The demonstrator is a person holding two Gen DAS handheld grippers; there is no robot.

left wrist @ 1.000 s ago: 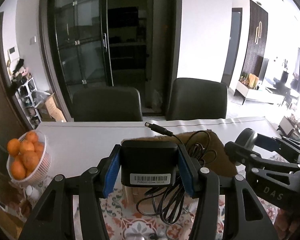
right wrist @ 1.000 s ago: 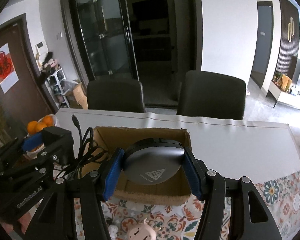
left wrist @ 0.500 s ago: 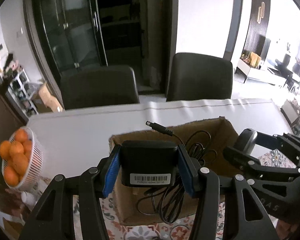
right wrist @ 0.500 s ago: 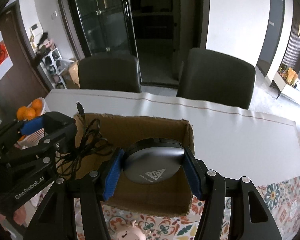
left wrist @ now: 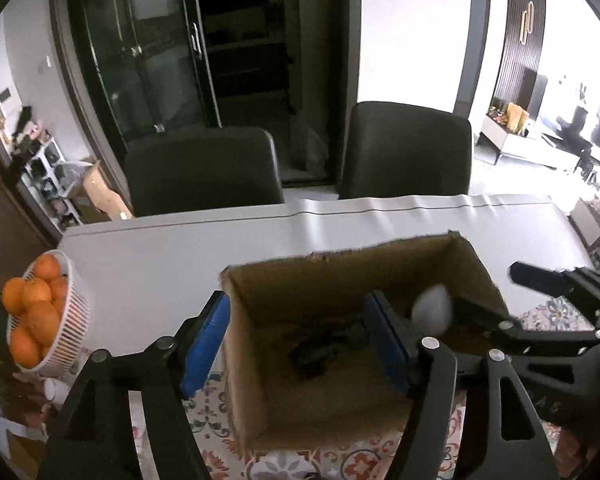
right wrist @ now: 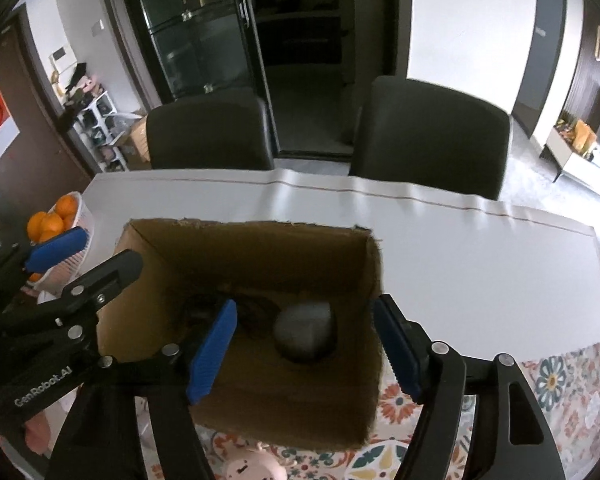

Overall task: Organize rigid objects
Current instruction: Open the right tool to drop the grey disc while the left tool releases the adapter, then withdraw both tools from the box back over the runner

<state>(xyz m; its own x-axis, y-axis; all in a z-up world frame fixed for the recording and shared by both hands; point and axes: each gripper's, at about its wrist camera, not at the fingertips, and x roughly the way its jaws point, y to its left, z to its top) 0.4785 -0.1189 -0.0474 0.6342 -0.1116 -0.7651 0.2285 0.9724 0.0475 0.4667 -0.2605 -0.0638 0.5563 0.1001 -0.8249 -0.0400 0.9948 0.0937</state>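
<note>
An open cardboard box [left wrist: 340,268] [right wrist: 260,236] stands on the table. Inside lie a black power adapter with its cable [left wrist: 316,352] [right wrist: 204,308] and a round grey disc-shaped device [right wrist: 304,330], seen blurred and pale in the left wrist view [left wrist: 432,308]. My left gripper [left wrist: 296,344] is open and empty above the box's left part; it also shows in the right wrist view [right wrist: 84,256]. My right gripper [right wrist: 304,350] is open and empty above the box's right part; it also shows in the left wrist view [left wrist: 496,300].
A white basket of oranges [left wrist: 36,320] [right wrist: 56,216] stands at the table's left edge. Two dark chairs [left wrist: 204,172] [left wrist: 408,148] stand behind the white table [right wrist: 460,260]. A patterned cloth [right wrist: 556,376] covers the near side. A pink toy [right wrist: 252,468] lies in front of the box.
Both grippers opened. The adapter with cable dropped from the left gripper and the grey disc from the right gripper into the box. Both views tilted further down.
</note>
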